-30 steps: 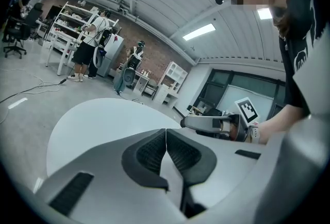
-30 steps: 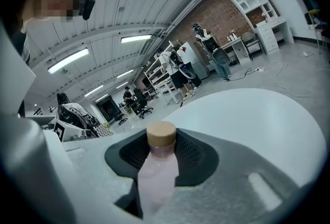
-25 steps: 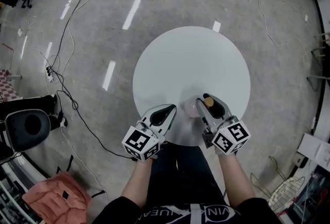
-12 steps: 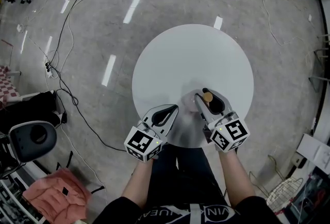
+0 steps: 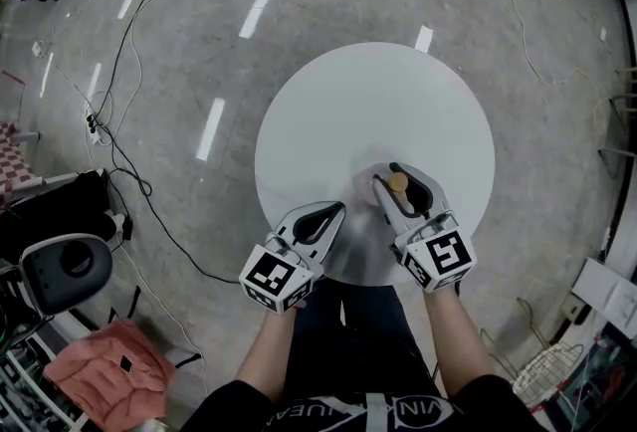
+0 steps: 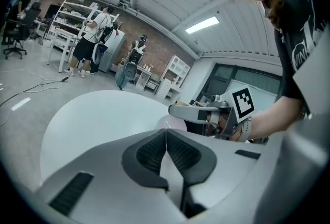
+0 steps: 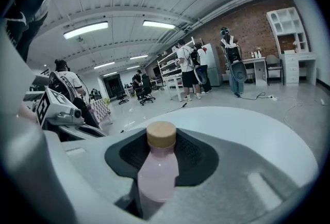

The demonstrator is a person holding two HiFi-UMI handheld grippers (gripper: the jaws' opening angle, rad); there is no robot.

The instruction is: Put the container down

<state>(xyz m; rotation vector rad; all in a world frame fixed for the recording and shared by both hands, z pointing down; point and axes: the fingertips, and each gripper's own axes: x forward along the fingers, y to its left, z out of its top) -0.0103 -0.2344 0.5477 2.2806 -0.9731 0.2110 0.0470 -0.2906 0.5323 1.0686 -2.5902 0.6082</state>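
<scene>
A pale pink bottle (image 5: 398,183) with a tan wooden cap is held over the near part of the round white table (image 5: 368,102). My right gripper (image 5: 390,177) is shut on it. In the right gripper view the bottle (image 7: 157,171) stands upright between the black pads, cap on top. Whether its base touches the table I cannot tell. My left gripper (image 5: 334,210) hovers at the table's near edge, left of the bottle, shut on nothing. In the left gripper view its pads (image 6: 178,153) meet, and the bottle's pink body (image 6: 173,123) shows under the right gripper beyond.
Cables (image 5: 129,72) trail over the grey floor to the left. A black chair (image 5: 60,266) and a pink cloth (image 5: 109,375) lie at the lower left. People and shelving (image 7: 185,70) stand far off in the room.
My right gripper has carried the bottle a little farther in over the table. The left gripper has barely moved.
</scene>
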